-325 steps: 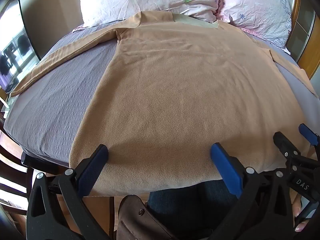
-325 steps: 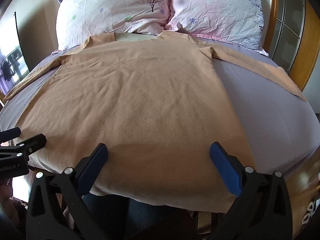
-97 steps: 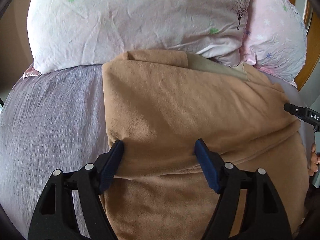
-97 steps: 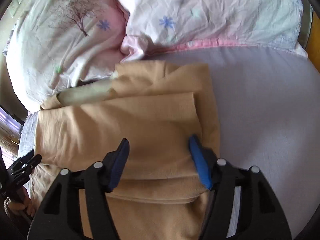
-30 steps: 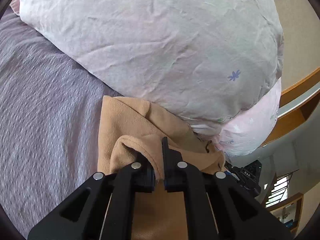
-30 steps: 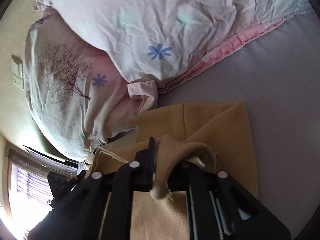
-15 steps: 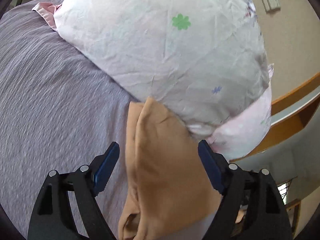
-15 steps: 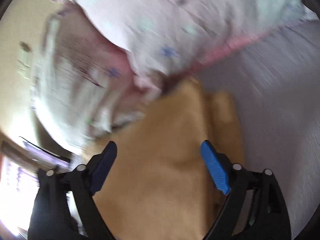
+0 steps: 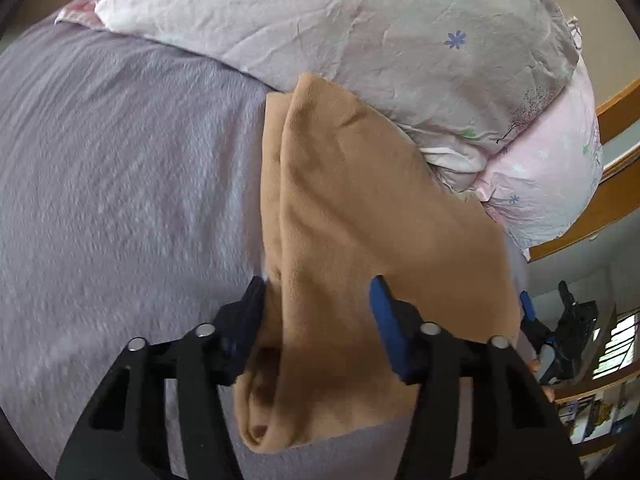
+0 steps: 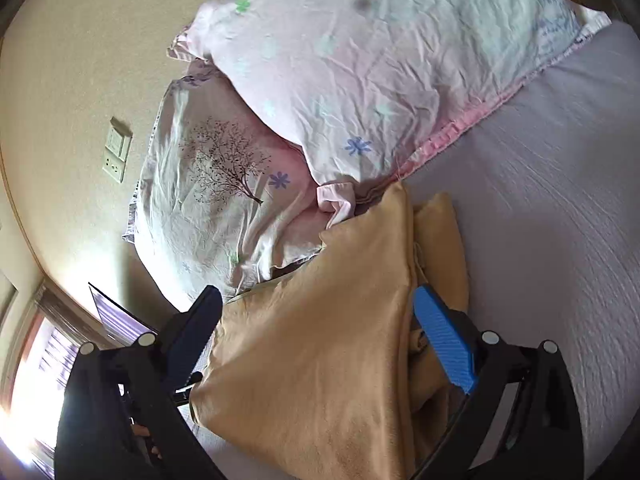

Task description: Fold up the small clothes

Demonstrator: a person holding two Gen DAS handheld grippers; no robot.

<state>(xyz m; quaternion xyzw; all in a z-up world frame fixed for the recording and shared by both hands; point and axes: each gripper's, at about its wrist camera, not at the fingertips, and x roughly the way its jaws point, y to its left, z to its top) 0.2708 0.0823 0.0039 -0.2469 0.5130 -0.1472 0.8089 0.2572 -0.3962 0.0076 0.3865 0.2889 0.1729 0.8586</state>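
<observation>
Tan fleece garment (image 9: 360, 240) folded into compact stack on grey-lilac bedsheet (image 9: 120, 180), far edge tucked against floral pillows (image 9: 360, 40); stacked layers visible along its left edge in left view; left gripper (image 9: 316, 320) spread wide, blue pads either side of fabric, nothing pinched; right gripper (image 10: 316, 332) likewise released, fingers straddling garment's (image 10: 312, 352) right corner; lower layer (image 10: 440, 248) peeks out beside top fold; wall socket (image 10: 116, 156) beyond pillows (image 10: 360, 60).

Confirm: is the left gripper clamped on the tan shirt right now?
No. In the left wrist view the left gripper stands open, blue pads apart on either side of the folded tan shirt, which lies on the bed.
</observation>
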